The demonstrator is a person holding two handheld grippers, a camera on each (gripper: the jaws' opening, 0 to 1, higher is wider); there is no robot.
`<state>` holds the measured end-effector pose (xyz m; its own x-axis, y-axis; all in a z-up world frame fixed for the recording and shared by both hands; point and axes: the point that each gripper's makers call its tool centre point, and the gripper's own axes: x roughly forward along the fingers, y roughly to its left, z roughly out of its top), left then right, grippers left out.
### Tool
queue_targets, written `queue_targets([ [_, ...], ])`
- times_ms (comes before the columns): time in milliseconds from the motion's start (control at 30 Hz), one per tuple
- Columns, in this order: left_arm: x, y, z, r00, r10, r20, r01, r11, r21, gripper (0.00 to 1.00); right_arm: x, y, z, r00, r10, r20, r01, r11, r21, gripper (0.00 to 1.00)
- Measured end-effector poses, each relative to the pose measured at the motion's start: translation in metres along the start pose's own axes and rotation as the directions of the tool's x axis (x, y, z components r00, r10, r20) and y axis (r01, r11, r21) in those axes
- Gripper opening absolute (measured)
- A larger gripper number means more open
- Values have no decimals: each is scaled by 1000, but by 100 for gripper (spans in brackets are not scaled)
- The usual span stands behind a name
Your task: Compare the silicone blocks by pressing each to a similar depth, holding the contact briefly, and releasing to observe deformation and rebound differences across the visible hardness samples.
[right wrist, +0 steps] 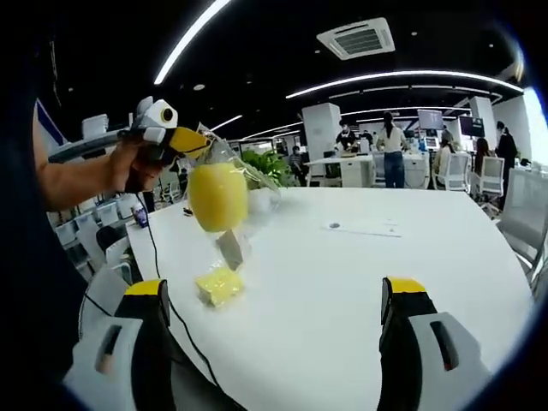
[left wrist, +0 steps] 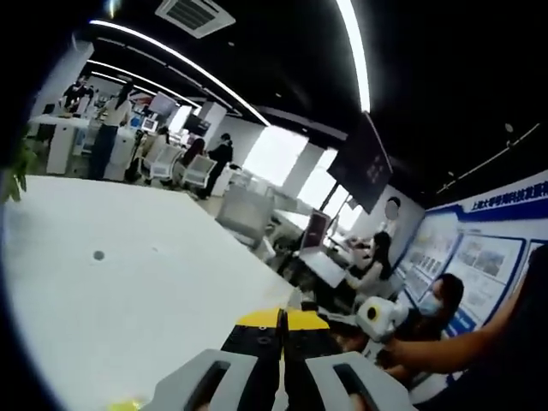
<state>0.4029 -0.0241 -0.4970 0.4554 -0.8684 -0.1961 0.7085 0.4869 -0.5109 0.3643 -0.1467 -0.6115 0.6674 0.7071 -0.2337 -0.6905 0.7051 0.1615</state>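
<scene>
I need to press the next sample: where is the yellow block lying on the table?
In the right gripper view, the yellow block lies on the white table, left of centre, below the bag hanging from the left gripper.

One yellow silicone block (right wrist: 217, 196), rounded and smooth, hangs in the air inside a clear bag (right wrist: 224, 156), well above the white desk (right wrist: 360, 265). A second, paler yellow block (right wrist: 218, 284) lies flat on the desk below it.
</scene>
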Motion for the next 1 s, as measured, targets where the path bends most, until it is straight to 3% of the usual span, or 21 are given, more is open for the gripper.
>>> queue_targets([
  [567, 15, 23, -34, 1000, 13, -21, -15, 995, -103, 0, -11, -4, -17, 1000, -19, -2, 19, 1000, 25, 96],
  [867, 23, 32, -45, 1000, 18, -23, -22, 988, -152, 0, -15, -2, -22, 999, -19, 29, 19, 1000, -15, 96],
  [1000, 27, 38, -53, 999, 26, -27, -30, 983, -180, 0, -15, -1, -30, 1000, -21, 8, 21, 1000, -5, 96],
])
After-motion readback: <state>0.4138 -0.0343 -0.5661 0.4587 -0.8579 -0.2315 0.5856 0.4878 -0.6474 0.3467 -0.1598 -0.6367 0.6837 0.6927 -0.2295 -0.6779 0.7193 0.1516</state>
